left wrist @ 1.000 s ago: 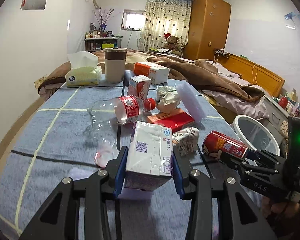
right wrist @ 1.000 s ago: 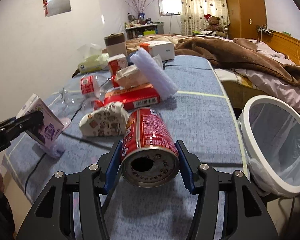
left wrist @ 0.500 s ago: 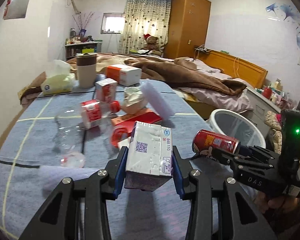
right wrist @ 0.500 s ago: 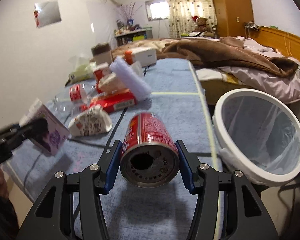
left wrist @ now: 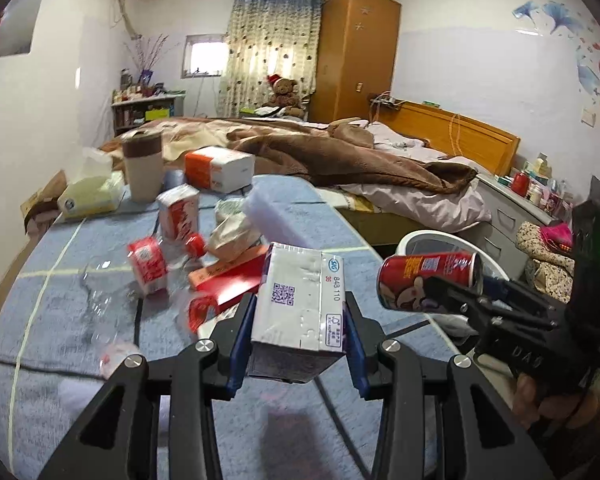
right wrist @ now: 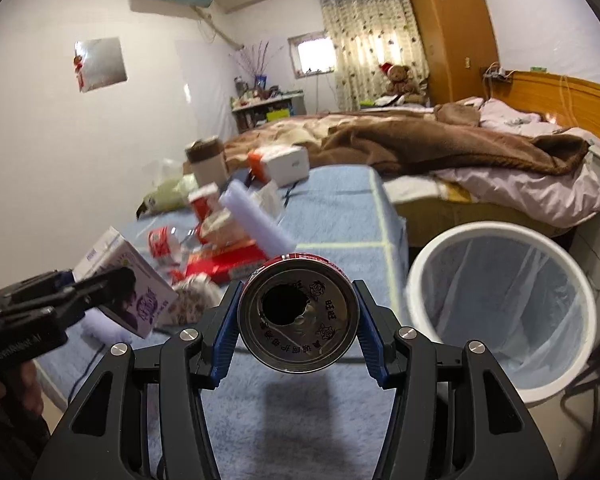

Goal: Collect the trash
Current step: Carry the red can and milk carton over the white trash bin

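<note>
My left gripper (left wrist: 296,336) is shut on a white and purple drink carton (left wrist: 300,304), held above the blue table; the carton also shows in the right wrist view (right wrist: 128,284). My right gripper (right wrist: 298,332) is shut on a red drink can (right wrist: 298,312), lifted above the table's right edge; the can also shows in the left wrist view (left wrist: 428,280). A white bin (right wrist: 504,308) with a clear liner stands on the floor just right of the table, to the right of the can.
On the table (left wrist: 60,320) lie a clear bottle with a red label (left wrist: 148,264), a flat red box (left wrist: 228,280), a small red carton (left wrist: 179,216), crumpled wrappers, a tissue pack (left wrist: 90,196), a cup (left wrist: 142,170) and an orange-white box (left wrist: 220,168). A bed (left wrist: 360,160) is beyond.
Both grippers have risen and swung right toward the bin, each still holding its item. The can now hangs near the table's right edge, close to the bin.
</note>
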`<action>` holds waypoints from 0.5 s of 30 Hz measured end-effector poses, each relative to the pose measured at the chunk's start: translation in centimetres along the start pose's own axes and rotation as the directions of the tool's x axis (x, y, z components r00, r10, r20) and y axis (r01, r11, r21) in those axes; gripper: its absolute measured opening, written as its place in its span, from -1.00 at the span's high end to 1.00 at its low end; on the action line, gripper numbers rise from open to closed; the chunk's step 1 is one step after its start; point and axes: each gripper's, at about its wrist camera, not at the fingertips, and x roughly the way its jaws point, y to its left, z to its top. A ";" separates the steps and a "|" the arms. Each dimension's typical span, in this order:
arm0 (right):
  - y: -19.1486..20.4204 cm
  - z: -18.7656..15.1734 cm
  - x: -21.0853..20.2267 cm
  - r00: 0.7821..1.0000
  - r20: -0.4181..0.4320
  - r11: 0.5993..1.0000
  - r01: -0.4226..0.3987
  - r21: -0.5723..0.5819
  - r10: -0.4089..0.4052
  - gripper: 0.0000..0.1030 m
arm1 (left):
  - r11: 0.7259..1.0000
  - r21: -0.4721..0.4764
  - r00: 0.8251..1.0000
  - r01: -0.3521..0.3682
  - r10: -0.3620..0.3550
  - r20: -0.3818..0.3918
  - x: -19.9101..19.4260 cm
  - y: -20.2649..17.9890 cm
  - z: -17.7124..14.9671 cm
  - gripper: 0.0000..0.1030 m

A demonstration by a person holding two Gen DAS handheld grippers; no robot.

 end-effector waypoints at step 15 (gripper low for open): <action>-6.7 2.7 -3.1 0.981 0.071 0.979 0.173 0.103 -0.181 -0.05 | 0.976 0.125 0.983 0.180 -0.184 0.015 3.4 -8.5 4.8 0.17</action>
